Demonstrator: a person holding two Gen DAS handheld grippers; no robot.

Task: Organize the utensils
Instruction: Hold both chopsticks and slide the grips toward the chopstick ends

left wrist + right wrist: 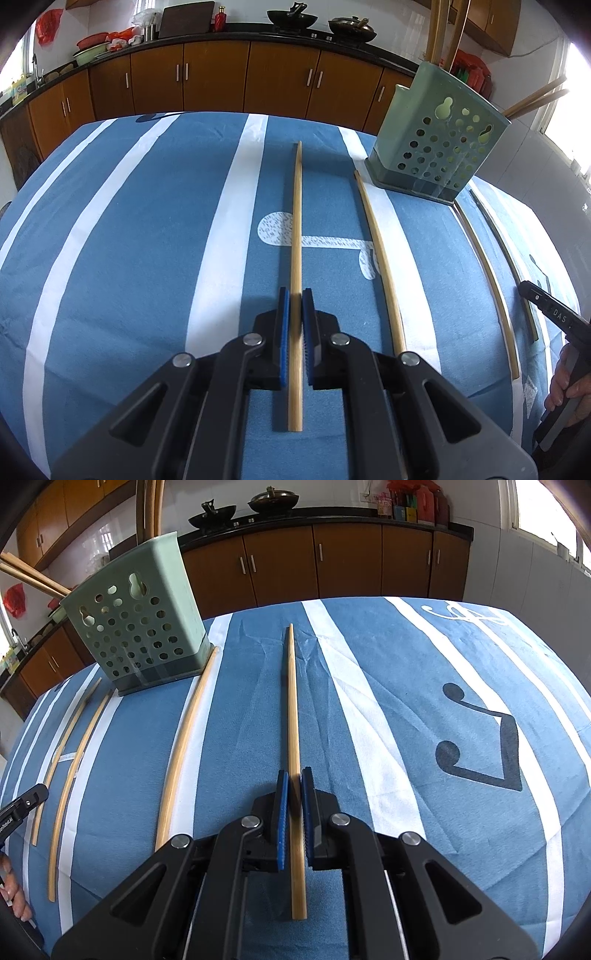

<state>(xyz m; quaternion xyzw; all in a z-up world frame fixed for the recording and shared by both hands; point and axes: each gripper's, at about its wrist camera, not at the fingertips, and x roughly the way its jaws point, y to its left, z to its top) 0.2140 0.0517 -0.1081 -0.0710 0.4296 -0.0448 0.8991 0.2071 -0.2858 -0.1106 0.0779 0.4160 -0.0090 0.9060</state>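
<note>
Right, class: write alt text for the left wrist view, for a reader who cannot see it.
The left gripper has its blue-padded jaws shut on a bamboo chopstick over a blue and white striped tablecloth. Three more chopsticks lie to its right, by a green perforated utensil holder with chopsticks standing in it. The right gripper shows at the right edge.

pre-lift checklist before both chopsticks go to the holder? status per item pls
1. Left gripper shut on its chopstick: ok.
2. Right gripper shut on its chopstick: ok.
3. Each chopstick centred between the pads: ok.
4. Green holder upright on the tablecloth: ok.
5. Room left in the holder, which already has chopsticks in it: cannot tell.
6. Loose chopsticks beside the held ones, apart from both grippers: ok.
</note>
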